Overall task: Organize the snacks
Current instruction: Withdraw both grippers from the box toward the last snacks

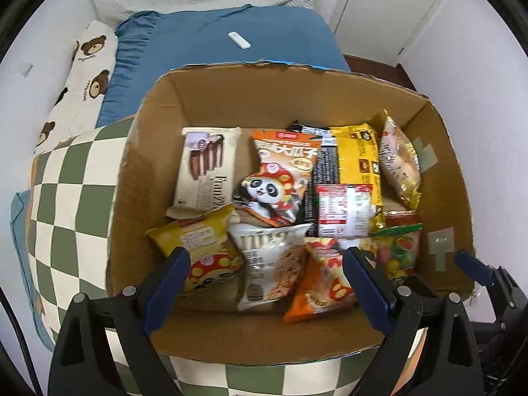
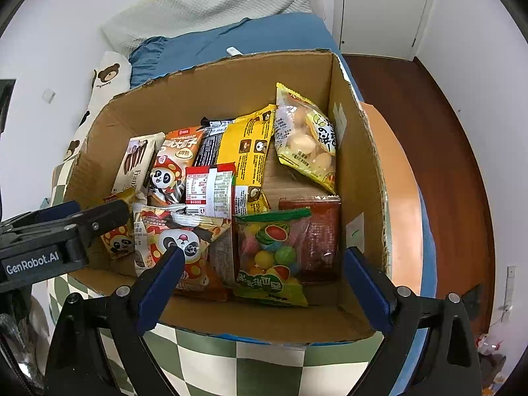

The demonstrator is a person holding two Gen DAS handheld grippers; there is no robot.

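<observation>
Two grippers hover over the near rim of the cardboard box [image 1: 231, 105], which sits on a checkered cushion [image 1: 66, 217] on the bed; the left gripper [image 1: 267, 283] and the right gripper [image 2: 262, 283] both have their jaws spread wide and hold nothing. All the snacks seen lie inside the box, so the job looks late on: sorting or straightening, not loading. Nearest the left jaws lie a white pretzel-stick bag [image 1: 269, 264] and an orange triangular pack [image 1: 316, 283], tipped and overlapping. Under the right jaws sits the fruit-candy bag [image 2: 269, 257], long axis running away from the camera, green top seal at the far end, beside a red jelly pack [image 2: 312, 237]. Farther in, the panda seed bag [image 1: 280, 178], wafer packet [image 1: 206, 165] and yellow bag [image 1: 358, 155] stand roughly parallel, long axes pointing toward the far wall, tops away. A next move would call for lowering one open gripper over a tilted near pack, closing across its short side.
</observation>
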